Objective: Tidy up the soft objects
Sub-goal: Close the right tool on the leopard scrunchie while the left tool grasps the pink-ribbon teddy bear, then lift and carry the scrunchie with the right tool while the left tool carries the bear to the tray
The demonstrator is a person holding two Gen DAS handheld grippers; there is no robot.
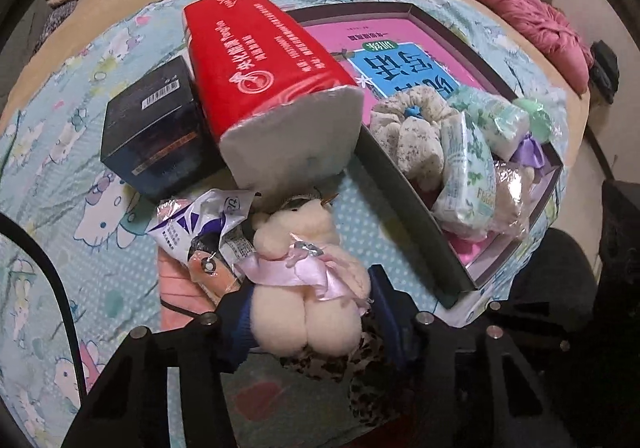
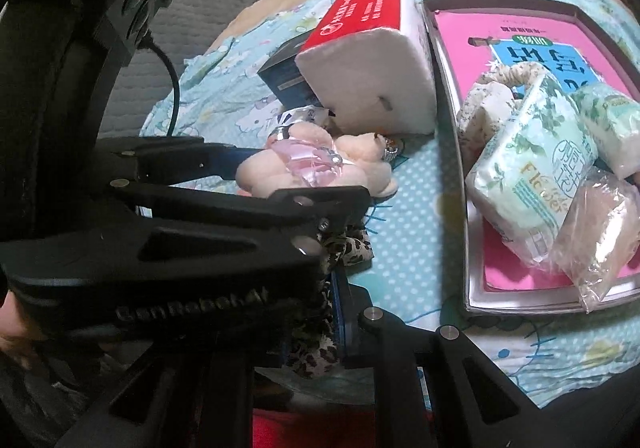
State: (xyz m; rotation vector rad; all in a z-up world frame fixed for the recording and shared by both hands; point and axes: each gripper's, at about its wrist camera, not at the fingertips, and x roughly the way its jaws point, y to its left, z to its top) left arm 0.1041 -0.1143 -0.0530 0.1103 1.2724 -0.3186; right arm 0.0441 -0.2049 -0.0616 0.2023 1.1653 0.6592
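Left gripper (image 1: pixel 310 312) has its blue-padded jaws on either flank of a cream plush bear (image 1: pixel 308 288) in a glossy pink satin ribbon, lying on the dotted, cartoon-printed bedspread (image 1: pixel 60 167) near a shallow cardboard tray (image 1: pixel 408 199); whether the pads press it I cannot tell. Right gripper (image 2: pixel 334 312) is closed on a leopard-print fabric piece (image 2: pixel 348 248). Soft crinkly tissue packs (image 2: pixel 528 183) fill the tray, beside a red tissue brick (image 1: pixel 264 59).

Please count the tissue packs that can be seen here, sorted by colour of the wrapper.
Red tissue pack: 1
Green-and-white tissue packs: 2
Total: 3
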